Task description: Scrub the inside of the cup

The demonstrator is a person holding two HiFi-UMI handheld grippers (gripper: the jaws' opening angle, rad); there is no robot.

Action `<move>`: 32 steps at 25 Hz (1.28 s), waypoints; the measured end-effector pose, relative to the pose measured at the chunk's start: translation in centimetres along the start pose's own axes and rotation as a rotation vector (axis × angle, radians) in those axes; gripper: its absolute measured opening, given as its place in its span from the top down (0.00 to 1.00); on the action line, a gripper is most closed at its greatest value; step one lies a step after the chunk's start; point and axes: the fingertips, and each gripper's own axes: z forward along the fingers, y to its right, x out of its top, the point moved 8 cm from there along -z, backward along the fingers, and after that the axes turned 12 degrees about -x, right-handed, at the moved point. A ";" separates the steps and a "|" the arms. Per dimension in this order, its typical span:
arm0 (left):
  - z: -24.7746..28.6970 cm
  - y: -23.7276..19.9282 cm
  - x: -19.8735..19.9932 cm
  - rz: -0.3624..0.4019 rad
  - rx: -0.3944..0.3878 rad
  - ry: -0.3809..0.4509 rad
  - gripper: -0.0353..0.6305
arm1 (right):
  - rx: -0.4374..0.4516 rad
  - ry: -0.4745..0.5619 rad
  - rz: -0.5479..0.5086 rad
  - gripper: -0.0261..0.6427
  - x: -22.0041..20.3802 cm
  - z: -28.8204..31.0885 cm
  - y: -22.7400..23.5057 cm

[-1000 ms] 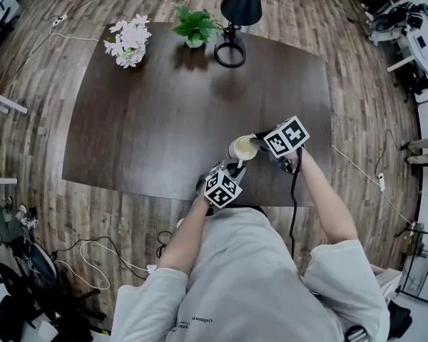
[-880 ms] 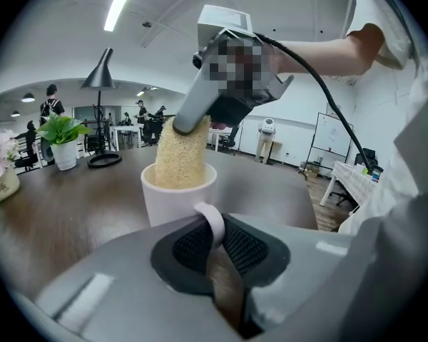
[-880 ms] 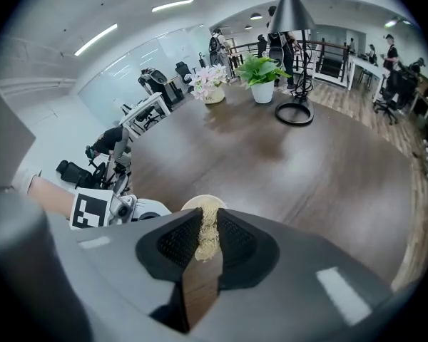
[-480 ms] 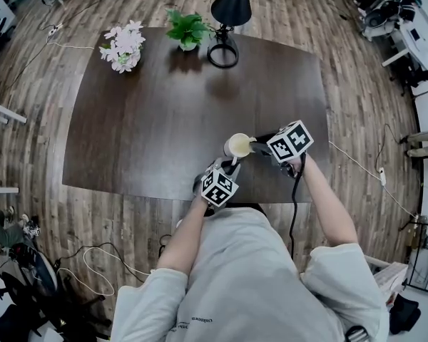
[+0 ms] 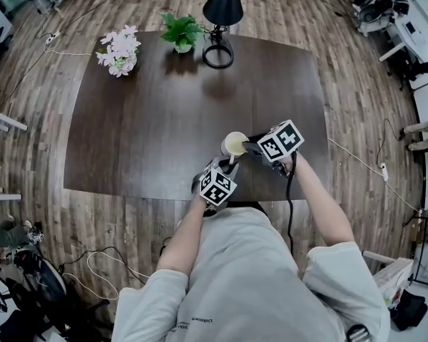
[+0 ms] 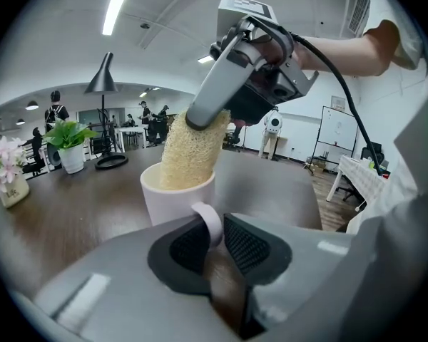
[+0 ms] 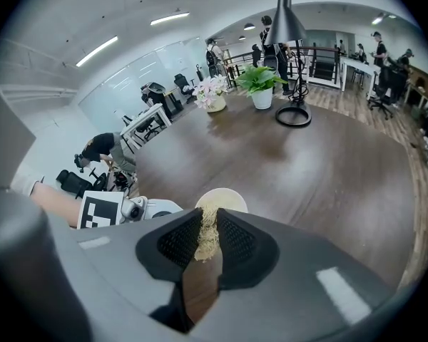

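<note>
Jaws: both pairs gripping.
Held: left gripper (image 6: 214, 237) pinches handle (image 6: 212, 223) of white ceramic cup (image 6: 172, 199); right gripper (image 7: 208, 235) clamps tan fibrous loofah sponge (image 6: 191, 148) (lower end inside cup).

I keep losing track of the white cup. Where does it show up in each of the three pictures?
Head view: cup near the table's front edge, just right of centre.
Left gripper view: cup left of centre, handle between the jaws, sponge standing in it.
Right gripper view: cup low centre, only its rim above the jaws.
Shared landmark: black desk lamp at the table's far end.
</note>
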 end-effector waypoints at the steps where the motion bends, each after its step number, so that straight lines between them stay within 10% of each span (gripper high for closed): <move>1: -0.1 0.1 -0.1 0.004 -0.006 -0.002 0.85 | -0.004 -0.003 -0.003 0.83 0.0 0.2 0.0; 18: -3.0 -2.0 -1.3 -0.100 0.222 0.079 0.86 | 0.027 0.002 -0.018 0.83 1.0 1.1 -2.1; 32: -2.8 -2.0 -1.1 -0.086 0.179 0.068 0.87 | -0.085 0.070 0.015 0.83 2.6 1.5 -0.3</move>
